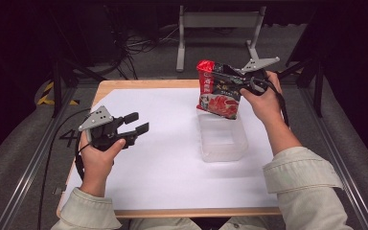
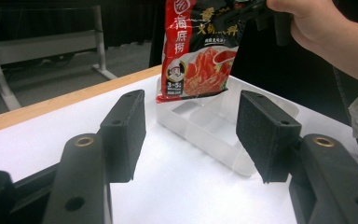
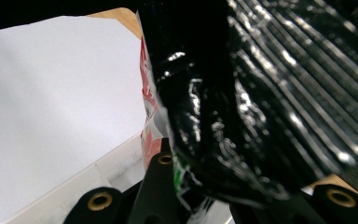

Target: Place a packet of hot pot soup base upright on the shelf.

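A red and black sauce packet [image 1: 217, 90] hangs upright over a clear plastic tub [image 1: 222, 139], its lower edge at the tub's far rim. My right gripper [image 1: 230, 79] is shut on the packet's upper part, held from the right. In the right gripper view the packet's glossy black back [image 3: 242, 93] sits pinched between the jaws, with the tub's rim [image 3: 102, 170] below. My left gripper [image 1: 136, 128] hovers open over the white sheet at the left with nothing between its pads [image 2: 121, 135]. Past those pads the packet [image 2: 198, 56] and tub [image 2: 205, 126] are in sight.
A white sheet [image 1: 172, 163] covers most of the wooden table [image 1: 124, 84]. Behind the table stands a grey metal frame [image 1: 218, 28] with cables on the floor. A rail [image 1: 28, 158] runs along the left side.
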The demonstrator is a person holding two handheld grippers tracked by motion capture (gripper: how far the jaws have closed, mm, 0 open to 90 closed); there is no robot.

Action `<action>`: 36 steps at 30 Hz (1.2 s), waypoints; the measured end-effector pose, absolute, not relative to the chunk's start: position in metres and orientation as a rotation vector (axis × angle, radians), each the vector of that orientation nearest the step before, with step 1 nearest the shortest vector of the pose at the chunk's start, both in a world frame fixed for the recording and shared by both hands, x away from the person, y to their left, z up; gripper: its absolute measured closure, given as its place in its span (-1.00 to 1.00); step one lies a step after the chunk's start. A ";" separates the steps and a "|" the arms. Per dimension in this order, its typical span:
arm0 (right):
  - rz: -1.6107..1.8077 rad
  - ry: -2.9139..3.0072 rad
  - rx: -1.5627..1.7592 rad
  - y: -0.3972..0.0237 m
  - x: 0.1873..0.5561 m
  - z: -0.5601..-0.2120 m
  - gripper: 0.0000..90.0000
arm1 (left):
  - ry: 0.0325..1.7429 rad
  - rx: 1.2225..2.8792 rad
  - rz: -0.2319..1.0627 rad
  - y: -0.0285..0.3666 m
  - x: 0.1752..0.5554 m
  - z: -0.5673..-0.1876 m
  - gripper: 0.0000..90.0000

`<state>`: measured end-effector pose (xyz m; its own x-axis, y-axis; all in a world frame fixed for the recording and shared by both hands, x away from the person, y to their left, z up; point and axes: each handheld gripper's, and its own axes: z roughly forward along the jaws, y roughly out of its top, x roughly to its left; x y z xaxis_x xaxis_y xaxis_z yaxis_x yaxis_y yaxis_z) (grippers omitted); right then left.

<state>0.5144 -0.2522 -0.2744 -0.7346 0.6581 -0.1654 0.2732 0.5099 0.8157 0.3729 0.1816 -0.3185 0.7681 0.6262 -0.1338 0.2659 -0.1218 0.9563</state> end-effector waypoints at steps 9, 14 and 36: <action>1.110 2.307 0.772 -0.251 0.518 -0.284 0.88 | 0.714 1.709 0.354 0.181 0.373 -0.319 -0.06; 1.101 2.316 0.777 -0.250 0.519 -0.291 0.88 | 0.713 1.708 0.353 0.182 0.373 -0.319 -0.06; 1.177 2.307 0.840 -0.259 0.520 -0.327 0.84 | 0.724 1.711 0.356 0.181 0.374 -0.321 -0.15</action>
<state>0.5200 -0.2590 -0.3271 -0.7316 0.6758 -0.0894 0.3241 0.4602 0.8266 0.3742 0.1809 -0.3205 0.7608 0.6338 -0.1396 0.2768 -0.1223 0.9531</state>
